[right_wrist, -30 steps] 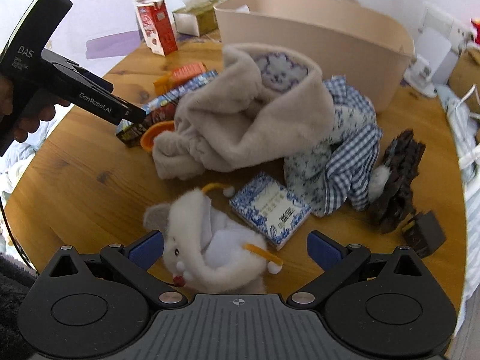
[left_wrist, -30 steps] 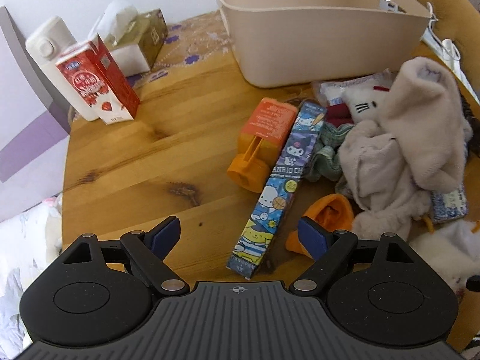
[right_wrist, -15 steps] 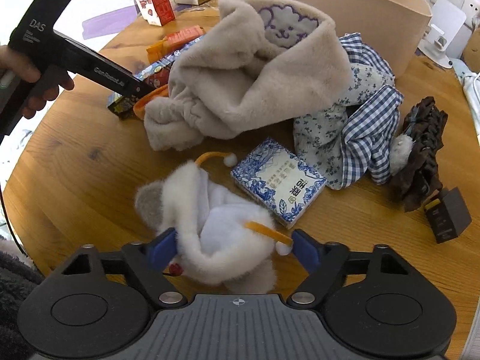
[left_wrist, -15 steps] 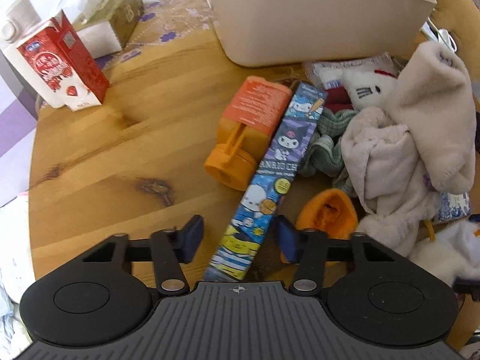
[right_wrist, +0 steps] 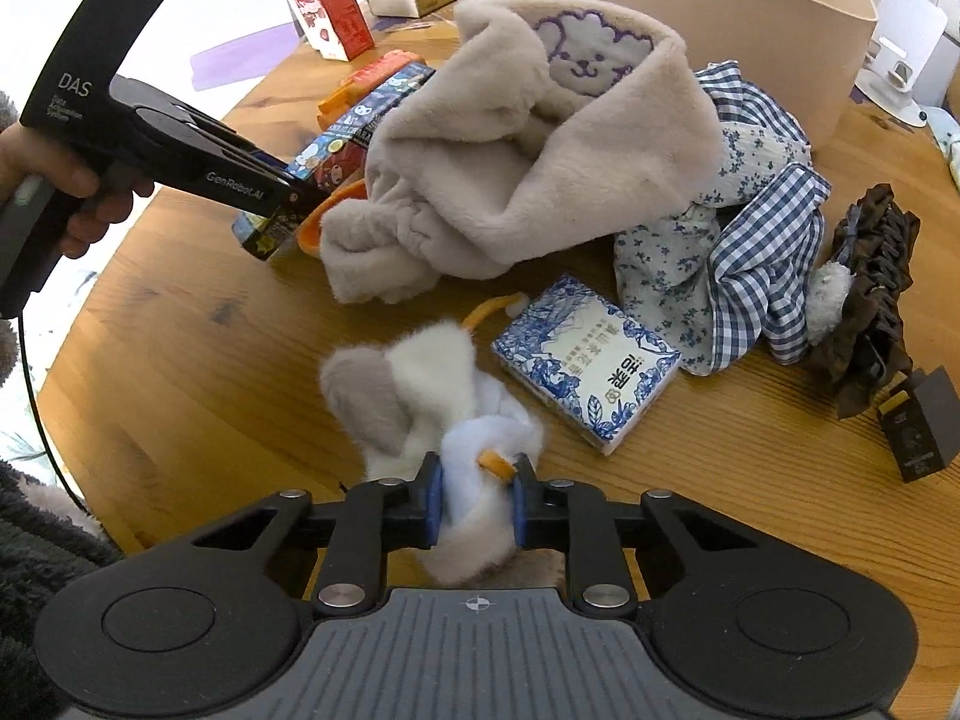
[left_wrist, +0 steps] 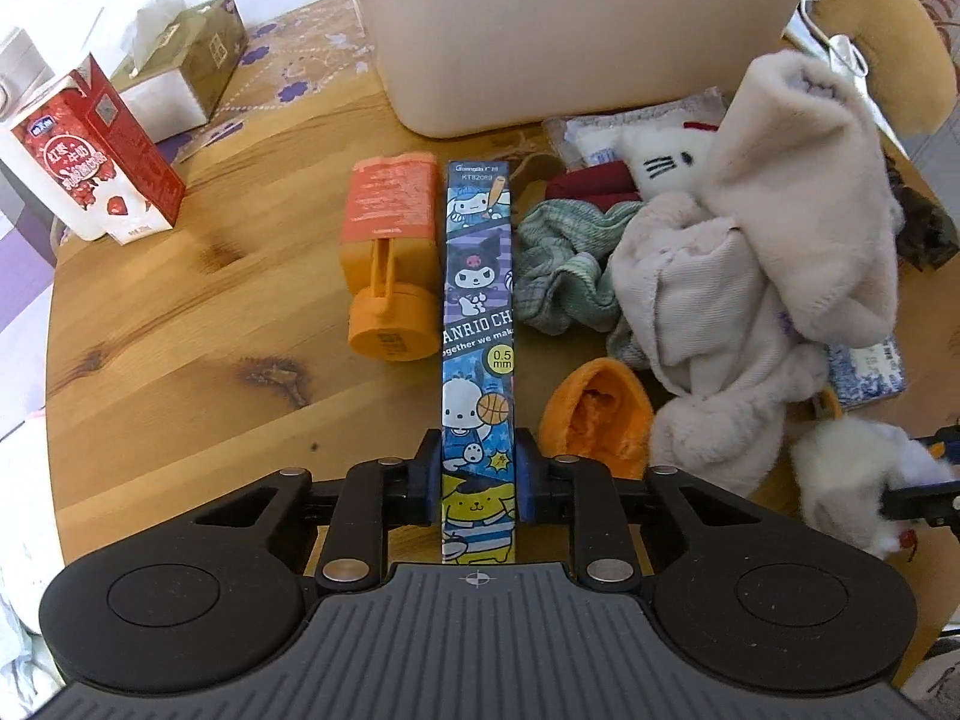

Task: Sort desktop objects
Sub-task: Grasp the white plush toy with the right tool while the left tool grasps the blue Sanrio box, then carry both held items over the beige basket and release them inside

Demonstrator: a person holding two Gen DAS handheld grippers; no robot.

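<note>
Your sorting looks barely begun: nearly everything lies loose on the round wooden table (left_wrist: 180,324), and the large beige plastic bin (left_wrist: 570,36) hides its inside. Your left gripper (left_wrist: 478,483) is closed tight on the near end of the long blue cartoon-printed pen box (left_wrist: 478,324), which points toward the bin. Your right gripper (right_wrist: 477,495) pinches the fluffy white and grey plush toy (right_wrist: 432,414) at the table's near edge. Both of the 2 items need carrying over.
</note>
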